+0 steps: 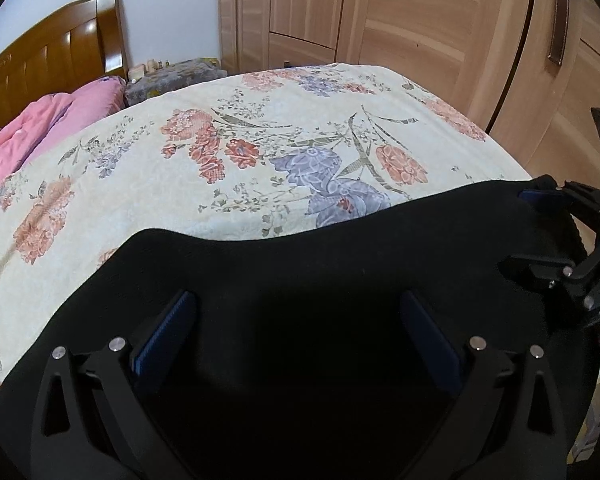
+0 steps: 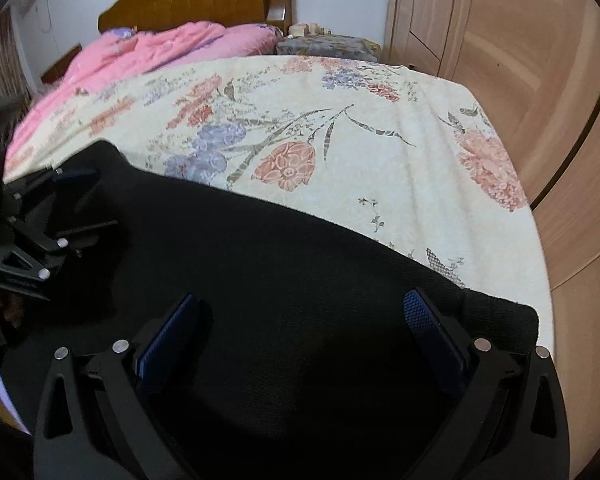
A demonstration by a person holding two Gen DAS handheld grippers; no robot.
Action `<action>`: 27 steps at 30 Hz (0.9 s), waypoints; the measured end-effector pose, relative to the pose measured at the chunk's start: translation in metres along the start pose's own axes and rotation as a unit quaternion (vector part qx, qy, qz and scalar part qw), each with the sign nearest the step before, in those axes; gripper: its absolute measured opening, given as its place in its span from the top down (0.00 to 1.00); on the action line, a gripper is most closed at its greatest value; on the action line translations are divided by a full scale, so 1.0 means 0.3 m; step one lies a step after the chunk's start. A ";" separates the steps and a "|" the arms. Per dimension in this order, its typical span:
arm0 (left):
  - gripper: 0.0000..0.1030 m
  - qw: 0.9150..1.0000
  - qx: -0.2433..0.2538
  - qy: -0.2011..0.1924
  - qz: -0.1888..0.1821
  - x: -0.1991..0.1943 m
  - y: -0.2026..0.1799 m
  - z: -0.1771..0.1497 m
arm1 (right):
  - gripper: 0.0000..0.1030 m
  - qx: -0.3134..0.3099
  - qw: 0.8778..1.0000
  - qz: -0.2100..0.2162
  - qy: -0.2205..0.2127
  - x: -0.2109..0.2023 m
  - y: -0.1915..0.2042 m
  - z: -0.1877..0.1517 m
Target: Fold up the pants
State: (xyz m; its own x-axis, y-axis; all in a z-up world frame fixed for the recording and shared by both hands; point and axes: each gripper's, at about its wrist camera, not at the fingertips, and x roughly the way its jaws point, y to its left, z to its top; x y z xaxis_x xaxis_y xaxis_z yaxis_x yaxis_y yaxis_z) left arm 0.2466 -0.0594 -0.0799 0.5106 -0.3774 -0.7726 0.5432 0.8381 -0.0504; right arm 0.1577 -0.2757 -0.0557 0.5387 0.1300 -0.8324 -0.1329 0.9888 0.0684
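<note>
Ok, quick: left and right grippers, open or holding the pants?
Left gripper: open, over the black pants, gripping nothing.
Right gripper: open, same.

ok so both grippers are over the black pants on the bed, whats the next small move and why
Probably lower both and close on the near edge of the black pants. The left gripper and right gripper both stand open over the cloth, gripping nothing, and the pants lie spread flat on the floral bedspread, with no fold visible.

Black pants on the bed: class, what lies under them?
Under the black pants lies the floral bedspread, showing beyond their far edge. What the cloth covers underneath cannot be seen. Both hand-held grippers, left and right, are open above the fabric.
</note>
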 end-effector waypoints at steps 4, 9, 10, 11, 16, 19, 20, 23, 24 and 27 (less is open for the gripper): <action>0.02 1.000 -0.002 -0.001 -0.005 -0.001 0.004 -0.001 | 0.04 -0.013 1.000 -0.023 0.007 0.009 0.025 0.003; 0.02 0.997 -0.068 -0.041 -0.012 -0.184 0.047 -0.062 | 0.05 -0.030 0.993 -0.117 0.004 -0.007 0.089 0.000; 0.02 0.994 -0.083 -0.075 -0.013 -0.279 0.080 -0.107 | 0.05 -0.034 0.985 -0.166 -0.009 -0.031 0.134 -0.003; 0.02 0.991 -0.094 -0.093 0.000 -0.338 0.107 -0.144 | 0.04 -0.035 0.982 -0.186 -0.022 -0.050 0.169 -0.005; 0.02 0.958 -0.205 -0.136 0.146 -0.586 0.405 -0.451 | 0.04 -0.151 0.985 0.002 -0.083 -0.122 0.619 0.039; 0.02 0.923 -0.306 -0.131 0.193 -0.699 0.625 -0.660 | 0.04 -0.226 0.970 0.071 -0.059 -0.069 0.903 0.071; 0.02 0.908 -0.340 -0.132 0.205 -0.747 0.692 -0.732 | 0.04 -0.241 0.965 0.092 -0.056 -0.058 0.973 0.077; 0.02 0.863 -0.406 -0.166 0.250 -0.923 0.820 -0.920 | 0.04 -0.288 0.941 0.172 -0.036 -0.015 1.210 0.098; 0.02 0.852 -0.423 -0.175 0.256 -0.963 0.840 -0.965 | 0.04 -0.295 0.935 0.194 -0.031 0.002 1.280 0.108; 0.02 0.811 -0.485 -0.205 0.255 -1.082 0.924 -1.119 | 0.04 -0.297 0.925 0.236 -0.021 0.060 1.459 0.151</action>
State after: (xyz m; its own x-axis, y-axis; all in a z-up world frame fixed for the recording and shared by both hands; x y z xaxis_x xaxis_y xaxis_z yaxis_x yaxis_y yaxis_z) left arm 0.0077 0.4276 -0.0557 0.7904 0.1829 -0.5846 -0.4869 0.7667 -0.4184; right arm 0.1470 0.1627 -0.0159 0.3343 0.5511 -0.7645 -0.7878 0.6087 0.0944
